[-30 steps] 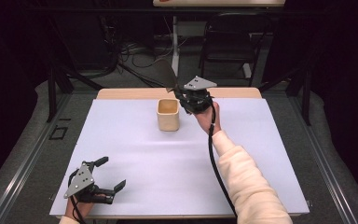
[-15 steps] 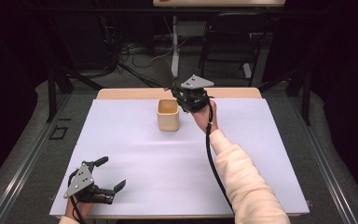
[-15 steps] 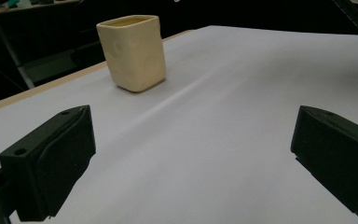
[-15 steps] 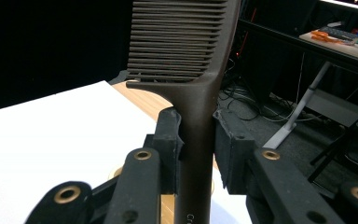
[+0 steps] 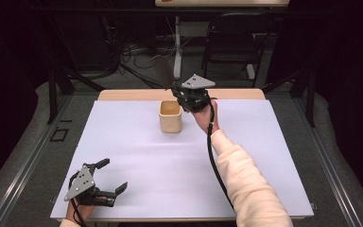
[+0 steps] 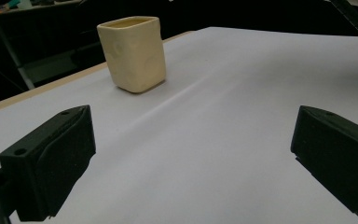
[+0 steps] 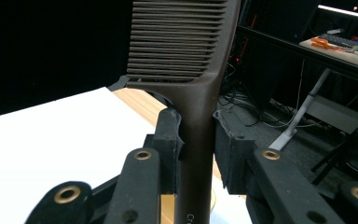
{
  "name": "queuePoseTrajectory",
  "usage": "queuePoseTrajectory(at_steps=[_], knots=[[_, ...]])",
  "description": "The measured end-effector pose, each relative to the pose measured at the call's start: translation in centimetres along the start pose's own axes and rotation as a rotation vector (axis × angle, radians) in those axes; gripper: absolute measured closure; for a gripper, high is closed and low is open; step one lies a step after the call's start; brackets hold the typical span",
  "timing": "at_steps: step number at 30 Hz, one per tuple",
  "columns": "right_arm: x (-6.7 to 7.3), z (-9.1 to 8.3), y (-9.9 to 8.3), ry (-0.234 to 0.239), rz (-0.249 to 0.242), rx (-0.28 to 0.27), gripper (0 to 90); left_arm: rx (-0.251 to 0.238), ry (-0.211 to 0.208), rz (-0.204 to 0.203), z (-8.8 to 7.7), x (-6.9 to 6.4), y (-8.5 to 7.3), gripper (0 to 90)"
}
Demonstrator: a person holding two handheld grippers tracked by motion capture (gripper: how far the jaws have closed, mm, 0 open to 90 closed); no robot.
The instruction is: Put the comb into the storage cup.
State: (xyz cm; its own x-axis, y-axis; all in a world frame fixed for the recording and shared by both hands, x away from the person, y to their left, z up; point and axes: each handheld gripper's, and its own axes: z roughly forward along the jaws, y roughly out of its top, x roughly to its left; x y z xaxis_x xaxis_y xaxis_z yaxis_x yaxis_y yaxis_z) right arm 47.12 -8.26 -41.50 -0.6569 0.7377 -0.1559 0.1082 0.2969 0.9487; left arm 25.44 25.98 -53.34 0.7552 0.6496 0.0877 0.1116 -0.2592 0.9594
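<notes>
One dark brown plastic comb (image 7: 186, 60) is the single thing being handled: the right gripper (image 7: 198, 140) has its two black jaws clenched on the comb's handle, the toothed part standing up above them. In the high view that gripper (image 5: 182, 97) is held over the far edge of the table, just beside and slightly above the one cream-coloured, square-sided ceramic cup (image 5: 170, 116), and the comb (image 5: 163, 71) rises from it as a thin dark blade that is hard to pick out against the dim background. The cup stands upright on the white sheet covering the one wooden table (image 5: 137, 95); whether the gripper touches it cannot be told. The second gripper, the left gripper (image 5: 111, 177), rests at the near left corner of the sheet, well apart from the cup, its jaws released and spread wide with nothing between them; its own view shows the cup (image 6: 133, 53) far ahead. Two hands are present, the left one largely cut off by the lower edge. In the right gripper view the comb's top and lower handle run out of the picture, and small lettering on the handle is unreadable.
</notes>
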Motion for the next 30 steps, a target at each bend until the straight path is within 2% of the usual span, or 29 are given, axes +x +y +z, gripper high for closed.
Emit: queuePoseTrajectory(at_steps=[30], knots=[[0.8, 1.6, 0.1, 0.000, -0.023, -0.067, 72.3, -0.001, 0.001, -0.001, 0.0, 0.0, 0.0, 0.0]])
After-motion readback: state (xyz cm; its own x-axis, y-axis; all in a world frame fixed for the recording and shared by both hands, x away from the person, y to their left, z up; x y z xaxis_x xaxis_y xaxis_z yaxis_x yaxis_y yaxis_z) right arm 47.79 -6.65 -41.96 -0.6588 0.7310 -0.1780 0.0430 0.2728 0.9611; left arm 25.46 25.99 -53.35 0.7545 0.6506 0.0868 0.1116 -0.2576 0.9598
